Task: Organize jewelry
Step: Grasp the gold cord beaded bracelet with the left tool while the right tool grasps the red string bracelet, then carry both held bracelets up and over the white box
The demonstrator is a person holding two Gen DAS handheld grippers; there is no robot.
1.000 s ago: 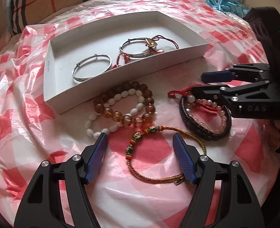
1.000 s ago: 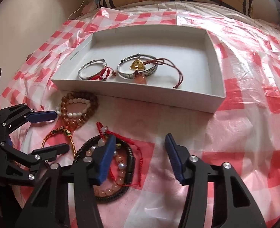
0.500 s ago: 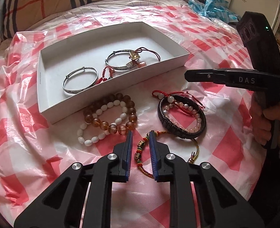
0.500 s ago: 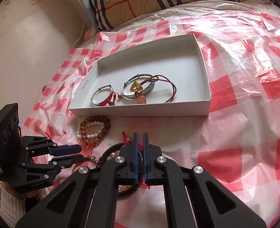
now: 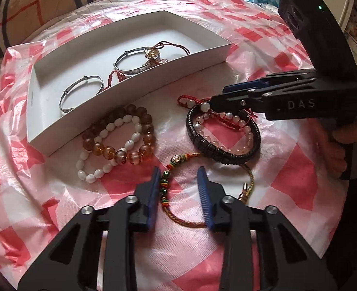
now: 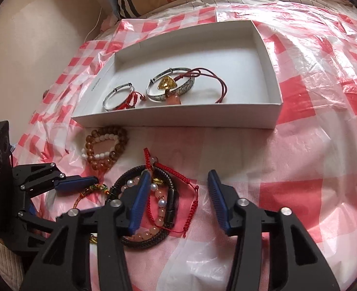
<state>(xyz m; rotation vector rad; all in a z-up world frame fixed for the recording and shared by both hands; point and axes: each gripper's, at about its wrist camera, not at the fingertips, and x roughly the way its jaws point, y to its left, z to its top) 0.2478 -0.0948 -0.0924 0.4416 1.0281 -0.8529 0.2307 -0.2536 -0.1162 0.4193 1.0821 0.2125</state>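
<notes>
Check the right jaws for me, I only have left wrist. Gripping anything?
Observer: No. The right gripper has its jaws opening with the pads clear. The red cord bracelet lies between them on the cloth.
Operator: What's under its fingers? Hidden here.
Observer: A small gold charm, inside the black braided bracelet.
Operator: Gold thing in the box, what shape?
Observer: A yellow triangular pendant, lying on the large silver bangle in the white box.
</notes>
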